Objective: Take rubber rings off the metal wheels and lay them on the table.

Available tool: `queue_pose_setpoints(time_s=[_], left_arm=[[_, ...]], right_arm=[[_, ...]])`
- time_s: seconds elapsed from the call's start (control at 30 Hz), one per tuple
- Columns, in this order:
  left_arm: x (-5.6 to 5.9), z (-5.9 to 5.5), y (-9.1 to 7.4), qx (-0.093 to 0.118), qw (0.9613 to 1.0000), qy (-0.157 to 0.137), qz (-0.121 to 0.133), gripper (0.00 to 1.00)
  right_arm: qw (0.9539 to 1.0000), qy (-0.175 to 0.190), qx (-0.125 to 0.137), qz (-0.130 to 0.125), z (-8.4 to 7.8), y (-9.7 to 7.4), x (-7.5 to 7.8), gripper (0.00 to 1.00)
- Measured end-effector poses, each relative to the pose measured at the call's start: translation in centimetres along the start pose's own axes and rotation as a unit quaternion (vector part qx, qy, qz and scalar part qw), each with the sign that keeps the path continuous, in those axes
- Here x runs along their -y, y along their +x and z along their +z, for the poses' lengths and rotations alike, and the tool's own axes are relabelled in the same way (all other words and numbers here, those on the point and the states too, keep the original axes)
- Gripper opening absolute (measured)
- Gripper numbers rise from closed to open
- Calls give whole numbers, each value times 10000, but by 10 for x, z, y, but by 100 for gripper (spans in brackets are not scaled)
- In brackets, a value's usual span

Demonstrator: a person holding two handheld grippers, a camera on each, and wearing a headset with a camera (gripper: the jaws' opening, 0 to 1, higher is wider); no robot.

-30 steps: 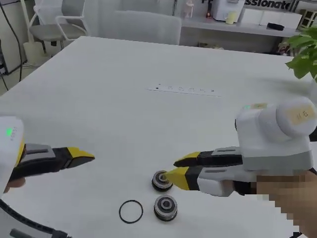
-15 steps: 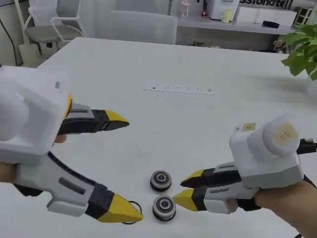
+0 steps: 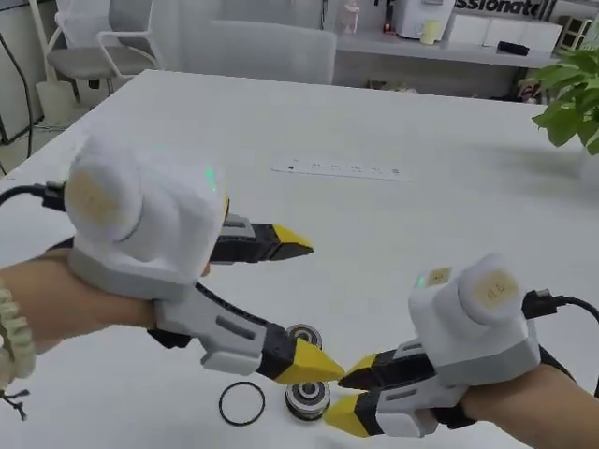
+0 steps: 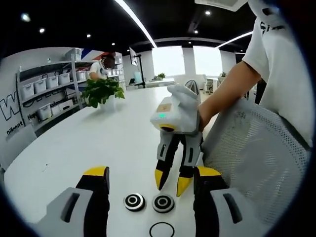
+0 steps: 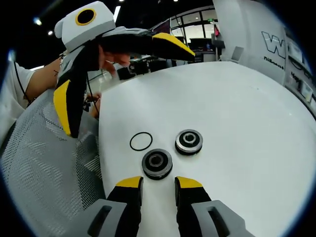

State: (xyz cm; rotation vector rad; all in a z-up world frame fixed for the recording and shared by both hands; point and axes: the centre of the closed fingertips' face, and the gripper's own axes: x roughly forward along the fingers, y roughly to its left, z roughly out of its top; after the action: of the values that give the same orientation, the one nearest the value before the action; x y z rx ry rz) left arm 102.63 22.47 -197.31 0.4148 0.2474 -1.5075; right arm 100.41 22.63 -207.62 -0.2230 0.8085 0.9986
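The left gripper gapes wide, with a loose rubber ring lying just under its lower jaw. Off that jaw's tip sit the far metal wheel and the nearer wheel, which is right ahead of the right gripper, its jaws narrowly parted. Best to clamp it squarely, then peel its ring with a left tip.

A white table stands before a chair and a counter. A plant sits at its right; strip lights cross the ceiling.
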Motion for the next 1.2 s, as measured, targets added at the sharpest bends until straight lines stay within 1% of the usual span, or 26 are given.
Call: queue_pose_setpoints(time_s=[0.1,0.17,0.23,0.3,0.33,0.37,0.4,0.43,0.5,0.57,0.67,0.8,0.9,0.97,1.03,1.1,1.13,1.17,1.2], left_arm=[[1,-13,5,-42,10000,-25,61,61],[-1,-20,7,-7,9997,-197,159,59],[0,-31,8,82,9989,-414,220,51],[3,-41,9,-60,9992,-362,163,43],[3,-48,10,-181,9991,-319,208,40],[3,-51,11,-219,9990,-314,252,37],[3,-55,13,-236,9987,-362,270,35],[6,-60,16,-285,9984,-442,227,34],[10,-65,19,-313,9976,-602,126,30],[12,-68,23,-351,9972,-651,92,27],[16,-73,25,-459,9971,-614,31,27],[16,-75,25,-516,9969,-590,56,23],[14,-76,25,-539,9968,-574,104,15],[14,-78,26,-560,9967,-586,100,13],[16,-82,26,-637,9962,-585,67,13],[18,-88,26,-782,9950,-613,40,13],[15,-87,28,-708,9955,-624,59,12],[13,-87,29,-707,9951,-686,81,12],[13,-86,28,-694,9951,-696,76,12]], right_arm=[[10000,5,0,6,-1,1,0,24],[10000,26,-6,44,-1,2,-2,24],[10000,-2,-44,64,-3,4,-4,24],[10000,-56,-28,50,-2,5,-4,25],[10000,-75,0,36,0,5,-3,26],[10000,-75,25,29,1,6,-3,26],[10000,-71,38,33,1,6,-3,26],[10000,-69,31,20,1,6,-3,25],[9999,-85,40,-42,1,6,-1,25],[10000,-52,49,-51,1,5,0,24],[10000,-49,42,-58,1,5,1,22],[10000,-47,58,-40,2,5,-1,21],[10000,-72,-12,6,-1,8,-4,21],[9999,-135,-33,2,-2,9,-5,21],[9998,-190,-40,-14,-2,10,-5,21],[9998,-214,-44,-15,-2,11,-6,21],[9998,-203,-28,-27,-1,11,-6,21],[9998,-213,-21,-44,-1,12,-6,21],[9998,-203,-8,-70,0,12,-5,21]])
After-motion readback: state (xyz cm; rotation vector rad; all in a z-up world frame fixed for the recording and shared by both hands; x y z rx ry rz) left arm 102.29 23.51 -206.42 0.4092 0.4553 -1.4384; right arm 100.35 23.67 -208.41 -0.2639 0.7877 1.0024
